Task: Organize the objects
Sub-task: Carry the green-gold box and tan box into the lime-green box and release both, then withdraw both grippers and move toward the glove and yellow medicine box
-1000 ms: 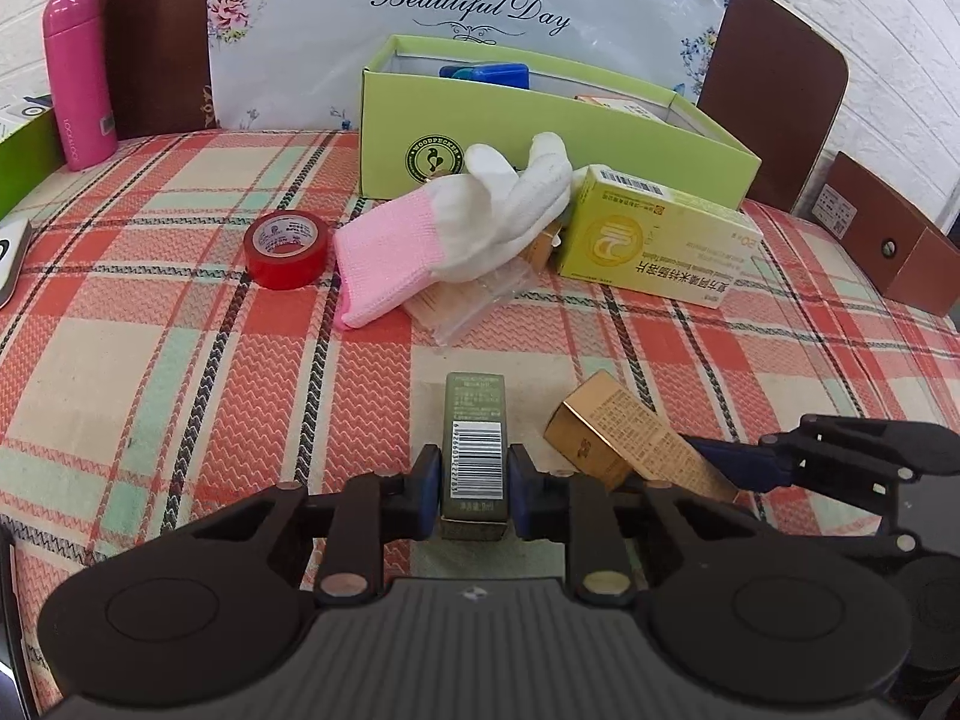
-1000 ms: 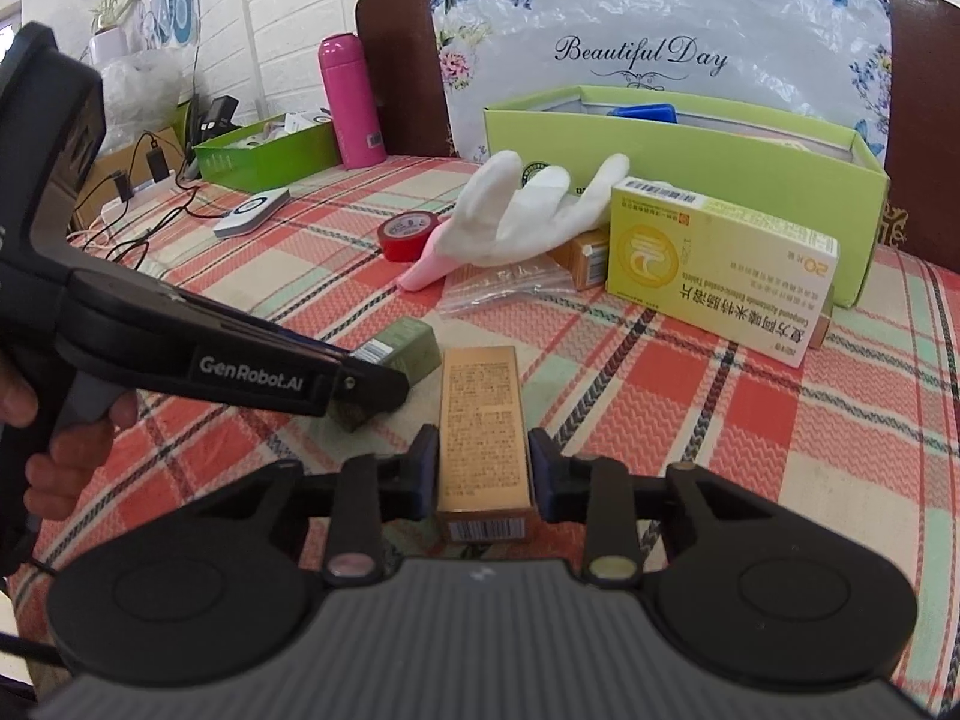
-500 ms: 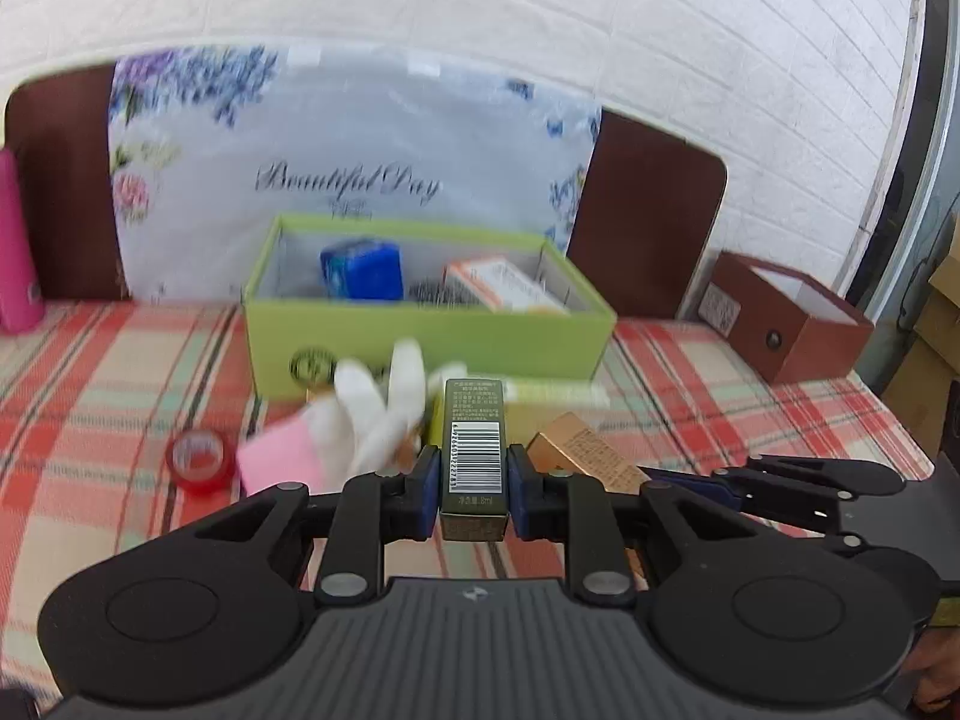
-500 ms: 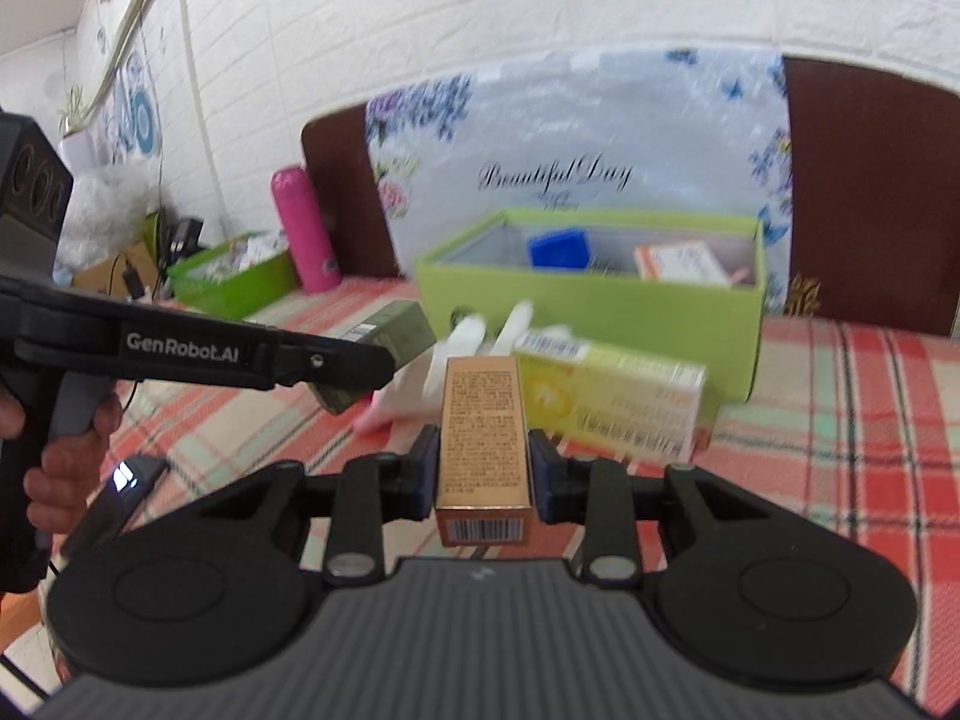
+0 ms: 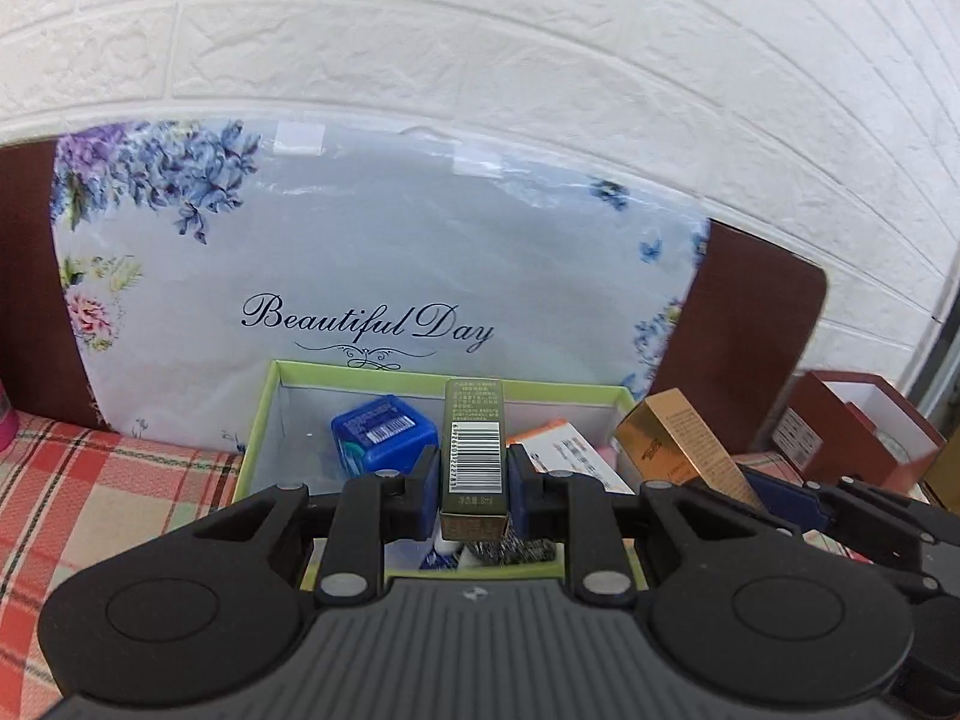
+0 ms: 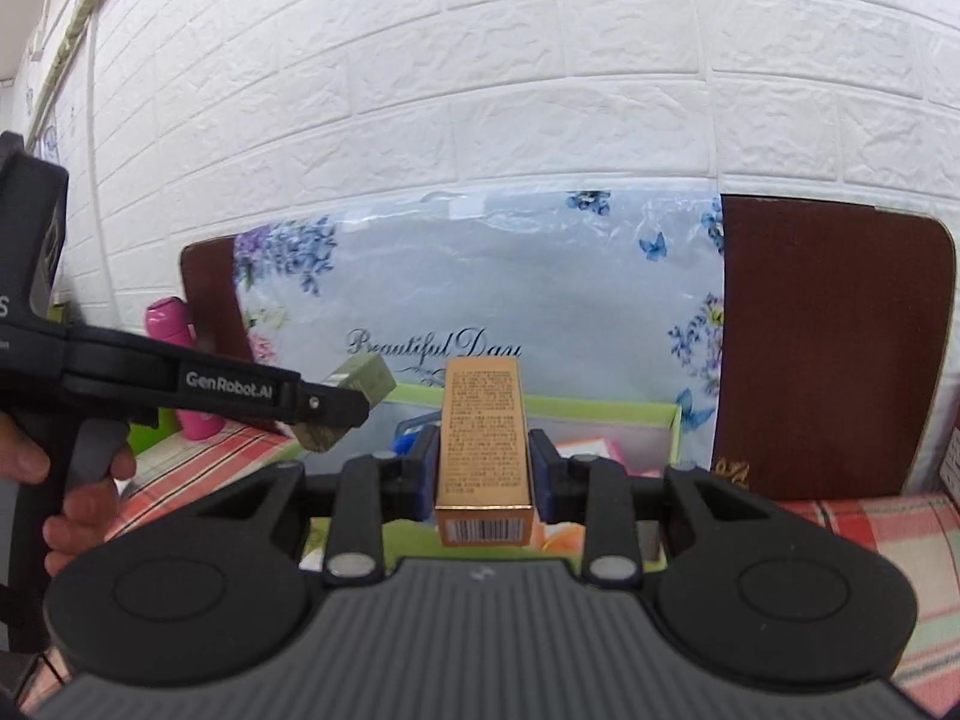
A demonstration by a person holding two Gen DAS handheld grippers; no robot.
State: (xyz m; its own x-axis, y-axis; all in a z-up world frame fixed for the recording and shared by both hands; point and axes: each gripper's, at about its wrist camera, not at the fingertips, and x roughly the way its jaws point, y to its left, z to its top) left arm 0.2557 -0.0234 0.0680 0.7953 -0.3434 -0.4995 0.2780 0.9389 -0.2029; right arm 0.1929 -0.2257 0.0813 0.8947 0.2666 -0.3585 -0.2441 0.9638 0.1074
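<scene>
My left gripper point(image 5: 472, 480) is shut on a small olive-green box point(image 5: 472, 450) with a barcode and holds it above the open light-green storage box point(image 5: 264, 420). My right gripper point(image 6: 483, 468) is shut on a gold box point(image 6: 483, 432) and holds it over the right part of the same storage box point(image 6: 600, 408). The gold box also shows in the left wrist view point(image 5: 672, 438), and the olive-green box in the right wrist view point(image 6: 360, 381). Inside the storage box lie a blue container point(image 5: 381, 432), an orange-and-white packet point(image 5: 570, 456) and a metal scourer point(image 5: 510, 549).
A floral "Beautiful Day" bag point(image 5: 372, 276) leans on brown chair backs point(image 6: 834, 348) behind the storage box. A brown open box point(image 5: 852, 432) stands at the right. A pink bottle point(image 6: 174, 360) stands at the left on the checked tablecloth point(image 5: 90, 480).
Both grippers have lifted their boxes off the table and moved forward, from in front of the glove and yellow box to above the green storage box.
</scene>
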